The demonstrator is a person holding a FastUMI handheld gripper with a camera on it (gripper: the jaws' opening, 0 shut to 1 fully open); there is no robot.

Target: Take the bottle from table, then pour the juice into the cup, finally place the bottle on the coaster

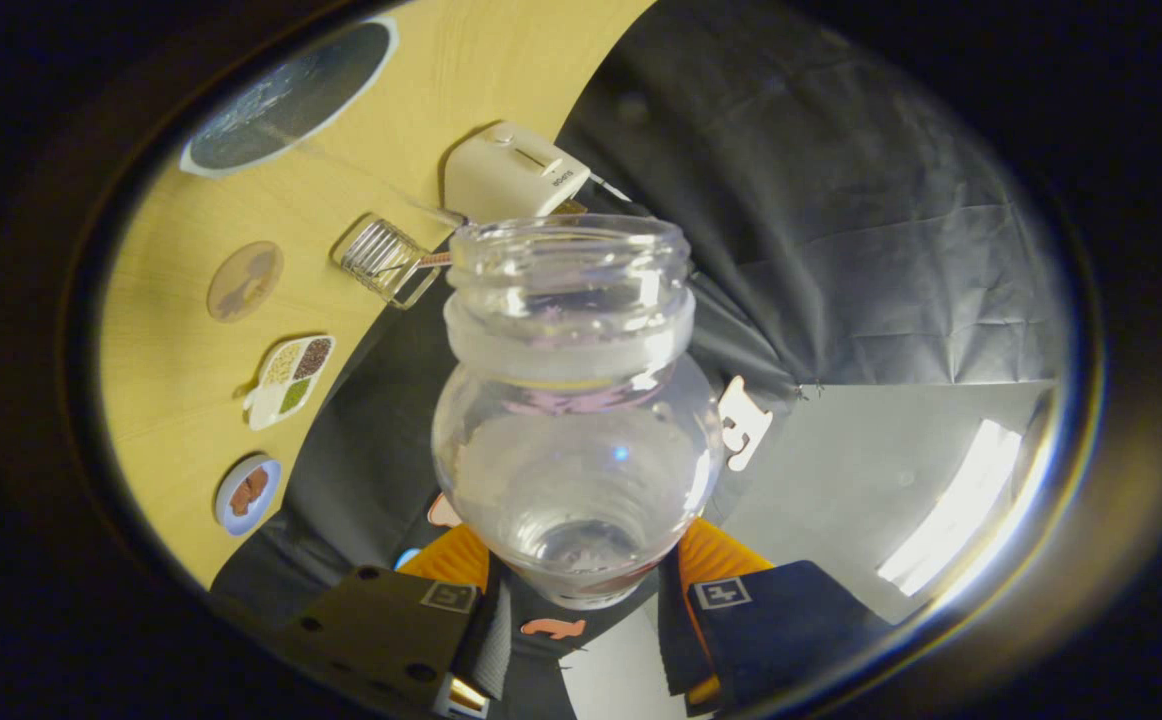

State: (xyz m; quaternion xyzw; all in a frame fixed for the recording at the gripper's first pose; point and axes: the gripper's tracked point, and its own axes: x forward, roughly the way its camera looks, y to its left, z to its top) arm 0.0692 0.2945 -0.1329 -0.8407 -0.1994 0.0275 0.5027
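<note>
A clear plastic bottle (pixel 576 420) without a cap sits between my fingers, and my gripper (pixel 581 580) is shut on its lower body. The view is rolled hard over, so the wooden table (pixel 171 360) stands on edge beside the bottle. The bottle's open mouth (pixel 569 262) points past the fingers, close to a ribbed glass cup (pixel 386 260) on the table. The bottle looks nearly clear inside. A round brown coaster (pixel 244 281) lies on the table just beyond the cup, apart from it.
A white boxy appliance (pixel 513 175) stands by the cup. A large dark round mat (pixel 291 95), a small tray of grains (pixel 289 380) and a small blue dish (pixel 248 492) also lie on the table. The booth's black cloth (pixel 821 200) hangs behind the bottle.
</note>
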